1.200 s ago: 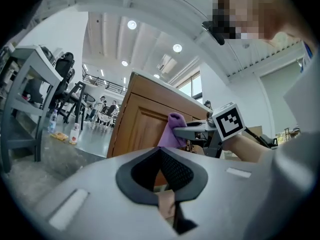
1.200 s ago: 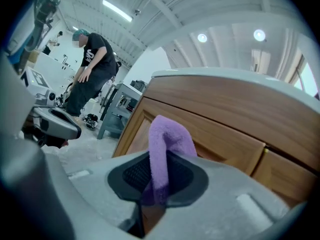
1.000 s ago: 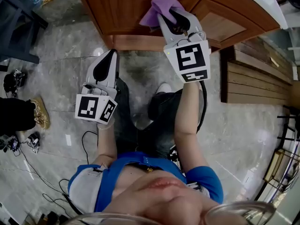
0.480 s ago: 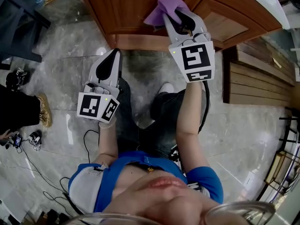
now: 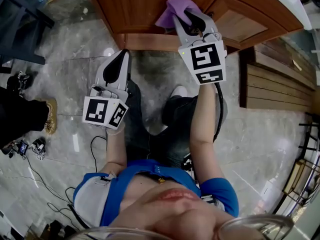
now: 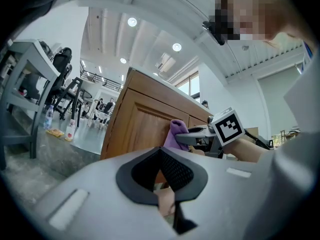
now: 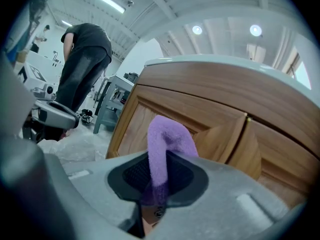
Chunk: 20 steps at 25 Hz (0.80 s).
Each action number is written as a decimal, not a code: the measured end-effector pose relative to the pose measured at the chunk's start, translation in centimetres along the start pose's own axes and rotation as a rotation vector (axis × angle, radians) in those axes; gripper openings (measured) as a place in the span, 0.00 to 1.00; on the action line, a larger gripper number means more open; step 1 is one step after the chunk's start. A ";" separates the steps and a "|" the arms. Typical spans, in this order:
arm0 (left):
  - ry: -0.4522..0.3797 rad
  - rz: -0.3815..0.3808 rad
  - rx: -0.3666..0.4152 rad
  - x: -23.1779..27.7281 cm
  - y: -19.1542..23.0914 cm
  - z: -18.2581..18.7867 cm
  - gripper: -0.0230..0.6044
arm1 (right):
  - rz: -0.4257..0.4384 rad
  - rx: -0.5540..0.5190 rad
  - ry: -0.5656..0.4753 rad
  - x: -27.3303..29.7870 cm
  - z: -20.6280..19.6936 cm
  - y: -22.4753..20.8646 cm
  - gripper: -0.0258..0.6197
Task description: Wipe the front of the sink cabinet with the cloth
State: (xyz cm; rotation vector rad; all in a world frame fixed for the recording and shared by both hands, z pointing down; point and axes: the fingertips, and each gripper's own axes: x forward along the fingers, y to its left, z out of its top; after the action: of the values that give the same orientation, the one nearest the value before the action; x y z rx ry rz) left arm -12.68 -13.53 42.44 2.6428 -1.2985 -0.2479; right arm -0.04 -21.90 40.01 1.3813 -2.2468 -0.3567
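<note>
At the foot of the wooden sink cabinet [image 5: 135, 9], the right gripper [image 5: 187, 15] is raised to the door fronts with its jaws clamped on a purple cloth [image 5: 172, 9]. Its own view shows the cloth pinched between the black pads, rising out of them and folding over at the top, in front of the left door's recessed panel and close to the seam where the two doors meet. From the head view the bunched cloth sits between the gripper's tips and the wood, apparently against the door, though the contact itself is not clear. The left gripper [image 5: 120, 64] hangs lower, over the person's left thigh. Its tips point toward the cabinet base but are well apart from it. In its own view the jaws are together with nothing between them, and the right gripper and the cloth show beyond, in front of the cabinet. The person, in a blue shirt and dark trousers, crouches on a grey marble floor [image 5: 75, 84]. A slatted wooden platform [image 5: 275, 89] lies to the right of the cabinet, thin cables [image 5: 35, 174] trail over the floor at the left, and another person [image 7: 85, 59] in dark clothes stands bent over in the background.
</note>
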 end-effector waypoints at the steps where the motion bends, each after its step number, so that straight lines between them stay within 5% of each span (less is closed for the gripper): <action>1: 0.001 -0.001 -0.001 0.0 0.0 0.0 0.04 | 0.004 0.003 0.007 0.1 -0.2 0.1 0.13; 9: 0.004 -0.002 -0.009 0.2 0.1 -0.3 0.04 | 0.043 0.002 0.097 1.2 -2.7 1.4 0.13; 20: -0.008 0.019 -0.002 -0.6 0.3 0.3 0.04 | 0.073 0.009 0.090 1.6 -2.7 2.1 0.13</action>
State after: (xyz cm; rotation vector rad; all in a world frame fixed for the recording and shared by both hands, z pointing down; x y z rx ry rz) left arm -13.30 -13.26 42.22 2.6289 -1.3249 -0.2569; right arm -0.85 -22.33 43.64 1.2898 -2.2215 -0.2548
